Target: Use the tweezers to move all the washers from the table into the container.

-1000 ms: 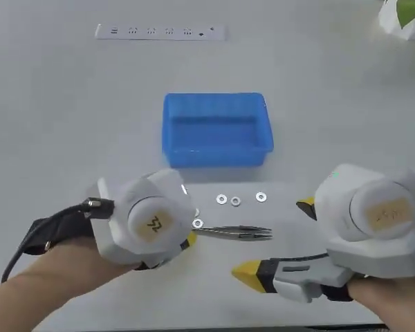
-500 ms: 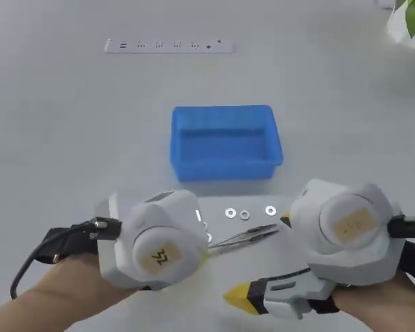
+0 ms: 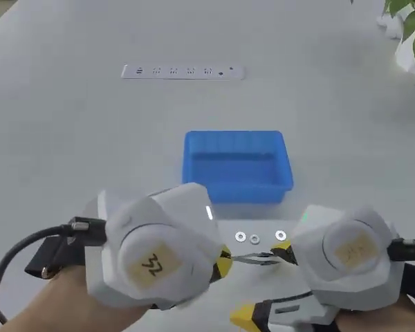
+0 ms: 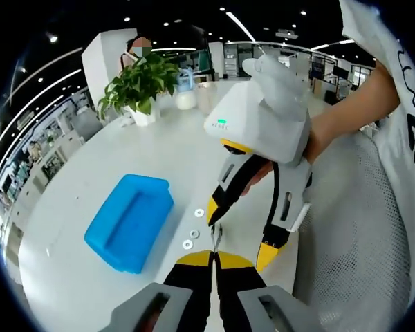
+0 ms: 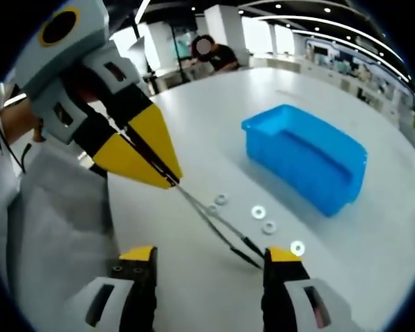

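My left gripper is shut on the back end of the thin metal tweezers. In the right gripper view it comes in from the left. The tweezers slant toward my right gripper, which stands open; their tips lie by its right jaw. Several small washers lie on the white table just past the tweezers. Beyond them sits the blue container. The right gripper shows in the left gripper view too.
A white power strip lies far back on the table. Potted plants stand at the far right corner. A black cable trails from the left gripper.
The right gripper has moved left, up to the tweezers' tips. The left gripper has risen toward the camera with the tweezers in it. The head camera has tilted, so the scene sits lower.
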Action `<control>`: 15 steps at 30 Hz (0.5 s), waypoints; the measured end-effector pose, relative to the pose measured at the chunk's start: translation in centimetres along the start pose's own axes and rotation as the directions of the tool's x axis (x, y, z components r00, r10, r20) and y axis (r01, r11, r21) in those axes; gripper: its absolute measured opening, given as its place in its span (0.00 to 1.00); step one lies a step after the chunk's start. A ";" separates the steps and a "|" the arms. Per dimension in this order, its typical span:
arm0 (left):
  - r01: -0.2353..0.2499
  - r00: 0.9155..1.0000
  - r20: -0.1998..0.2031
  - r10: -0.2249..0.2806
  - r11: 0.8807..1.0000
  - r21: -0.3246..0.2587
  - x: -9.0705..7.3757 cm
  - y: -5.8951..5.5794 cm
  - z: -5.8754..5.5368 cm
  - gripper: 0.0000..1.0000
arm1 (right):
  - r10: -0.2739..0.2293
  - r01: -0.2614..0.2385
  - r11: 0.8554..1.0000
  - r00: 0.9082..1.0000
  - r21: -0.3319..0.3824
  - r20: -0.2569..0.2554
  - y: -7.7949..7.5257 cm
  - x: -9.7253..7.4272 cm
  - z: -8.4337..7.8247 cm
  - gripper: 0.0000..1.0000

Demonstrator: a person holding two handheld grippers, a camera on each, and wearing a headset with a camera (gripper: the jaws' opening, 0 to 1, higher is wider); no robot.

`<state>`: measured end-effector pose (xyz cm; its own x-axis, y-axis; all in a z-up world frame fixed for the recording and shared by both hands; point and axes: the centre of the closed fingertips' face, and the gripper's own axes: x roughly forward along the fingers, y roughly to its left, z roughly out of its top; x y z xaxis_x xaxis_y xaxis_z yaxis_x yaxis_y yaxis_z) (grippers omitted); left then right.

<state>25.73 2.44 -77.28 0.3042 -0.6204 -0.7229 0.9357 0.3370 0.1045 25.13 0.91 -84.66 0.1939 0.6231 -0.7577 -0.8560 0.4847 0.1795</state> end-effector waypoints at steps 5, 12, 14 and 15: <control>-0.009 1.000 0.026 0.009 1.000 -0.015 -0.8 0.2 1.1 0.00 | -0.003 0.003 1.000 1.000 -0.009 0.031 -0.2 0.0 0.8 0.35; -0.031 0.999 0.021 0.030 0.999 0.018 -1.4 0.2 1.3 0.00 | -0.009 0.011 1.000 0.996 -0.022 0.086 -0.2 -0.4 2.4 0.18; -0.032 0.999 0.023 0.032 0.999 0.009 -1.4 0.2 1.2 0.00 | -0.011 0.014 0.999 0.996 -0.035 0.092 0.0 -0.3 2.8 0.17; -0.034 0.999 0.018 0.034 0.999 0.009 -1.5 0.2 1.1 0.00 | -0.012 0.017 0.999 0.995 -0.047 0.097 0.1 -0.4 3.0 0.16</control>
<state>25.62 2.61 -75.39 0.3390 -0.6216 -0.7062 0.9263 0.3518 0.1349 26.41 2.62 -82.44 0.2500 0.6737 -0.6955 -0.8742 0.4658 0.1370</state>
